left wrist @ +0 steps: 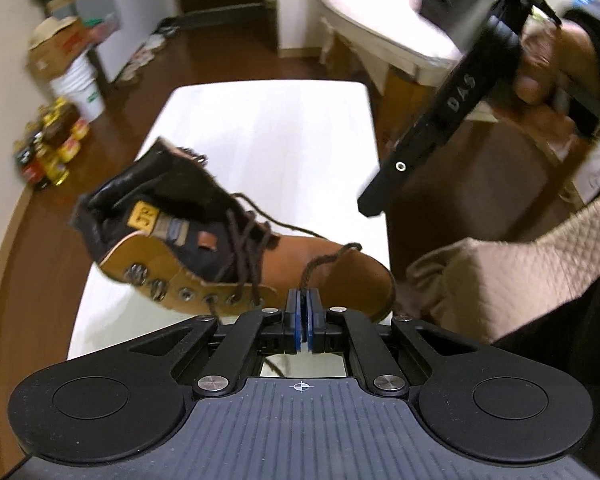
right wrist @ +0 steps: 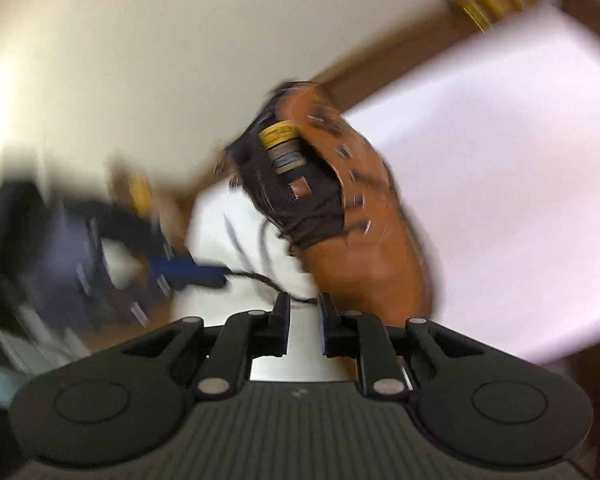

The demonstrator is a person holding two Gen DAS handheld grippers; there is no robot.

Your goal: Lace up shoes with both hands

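A tan leather boot (left wrist: pixel 236 240) lies tipped on its side at the near end of a white table (left wrist: pixel 268 128), its dark tongue and collar facing up and its toe toward the near right corner. A thin brown lace (left wrist: pixel 324 258) runs loosely through the lower eyelets and loops over the toe.

The left gripper (left wrist: pixel 303 300) has its blue pads pressed together on this lace just above the toe. The right gripper (right wrist: pixel 304 306) stands partly open with nothing pinched, though a strand of lace (right wrist: pixel 260 278) crosses in front of its tips.

The boot looks stiff and fairly heavy, so it should stay put under gentle pulls. The lace is soft, limp and thin, and probably best taken near its free end, where it can be fed through an eyelet.

The left wrist view alone shows the eyelet row, the person's hand (left wrist: pixel 548 68) on the right gripper, and jars on the floor. The right wrist view is blurred, but it alone shows the tongue from above and the left gripper's blue tip (right wrist: pixel 192 270) with lace trailing from it.
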